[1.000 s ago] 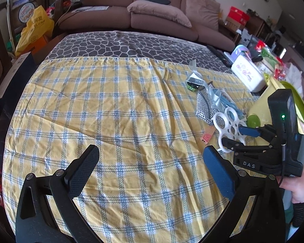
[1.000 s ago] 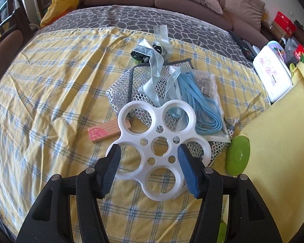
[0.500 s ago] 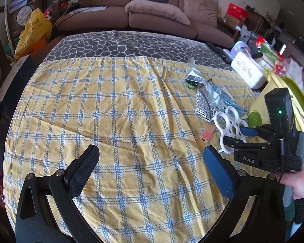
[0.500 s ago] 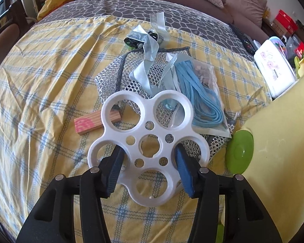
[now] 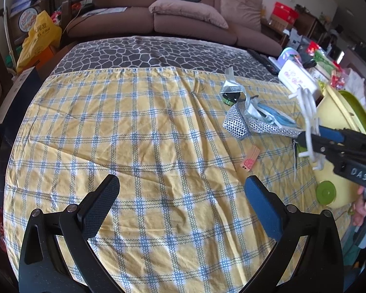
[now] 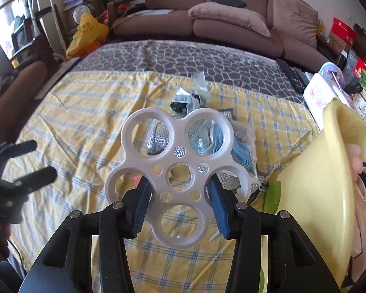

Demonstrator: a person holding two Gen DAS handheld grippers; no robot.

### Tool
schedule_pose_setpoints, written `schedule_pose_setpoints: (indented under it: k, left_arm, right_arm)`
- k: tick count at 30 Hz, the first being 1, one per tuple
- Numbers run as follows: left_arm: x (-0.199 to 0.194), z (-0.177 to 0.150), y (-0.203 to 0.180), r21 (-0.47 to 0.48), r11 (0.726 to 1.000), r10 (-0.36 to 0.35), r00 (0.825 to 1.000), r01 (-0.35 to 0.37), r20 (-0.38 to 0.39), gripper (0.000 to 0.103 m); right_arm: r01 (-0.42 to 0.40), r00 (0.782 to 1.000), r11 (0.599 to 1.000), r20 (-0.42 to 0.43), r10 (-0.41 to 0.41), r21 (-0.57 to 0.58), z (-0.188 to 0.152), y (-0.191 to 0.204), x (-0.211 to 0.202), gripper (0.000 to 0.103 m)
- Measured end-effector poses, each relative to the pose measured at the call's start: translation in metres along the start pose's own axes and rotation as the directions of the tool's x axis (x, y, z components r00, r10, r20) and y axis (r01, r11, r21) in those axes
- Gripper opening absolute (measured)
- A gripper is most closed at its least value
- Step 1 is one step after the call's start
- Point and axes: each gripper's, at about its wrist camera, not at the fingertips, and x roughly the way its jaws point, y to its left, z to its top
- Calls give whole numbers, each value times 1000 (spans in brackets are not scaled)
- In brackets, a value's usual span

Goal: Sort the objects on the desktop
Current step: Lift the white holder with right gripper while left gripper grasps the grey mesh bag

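Note:
A white plastic holder with several round holes hangs tilted above the yellow checked cloth. My right gripper has its jaws closing on the holder's lower part, pads pressed against both sides. In the left wrist view the same holder stands nearly on edge in the right gripper at the right. Low over bare cloth, my left gripper is open with nothing between its fingers. Under the holder lie a silver mesh pouch, a bag of blue cable and a pink wooden block.
A pale yellow basin stands at the right with a green lid beside it. A small bagged green-black item lies farther back. A white box and clutter sit at the far right. A brown sofa is behind.
The right gripper has narrowed onto the white holder and lifted it off the cloth, tilting it upward. The left gripper has stayed where it was.

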Motion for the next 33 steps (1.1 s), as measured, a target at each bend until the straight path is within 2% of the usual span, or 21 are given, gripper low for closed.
schedule_pose_setpoints:
  k: [8,16,18,23,27,29,32,33]
  left_arm:
    - [8,2,-8,9,1000,-3,1000,3,-7,103]
    - [22,11,-40,61,996,-58,998,58,9,103]
    - [33,15,-48,69,994,-85,996,84,4,103]
    - [65,33,-62,96,991,-87,996,89,-26,102]
    - [85,48,-78,147,983,-101,994,105,-36,84]
    - [97,52,-87,195,978,-73,996,81,-49,75]
    - [117,55,-93,239,969,-36,995,57,-89,53]
    - [123,55,-94,246,967,-33,994,58,-105,42]
  right_arm:
    - [-123,986,990,123,115,65,11,-13,-46,48]
    - [-134,978,985,174,114,108,10,-32,-66,48]
    - [-136,977,984,177,115,113,9,-37,-69,48]
    - [-150,974,981,190,126,120,2,-48,-79,48]
    - [-154,971,982,199,130,113,-1,-55,-86,48]
    - [-158,970,981,203,132,115,-3,-59,-89,48]
    - [-162,968,980,210,135,114,-5,-65,-95,48]
    - [-161,967,980,214,134,114,-5,-67,-96,48]
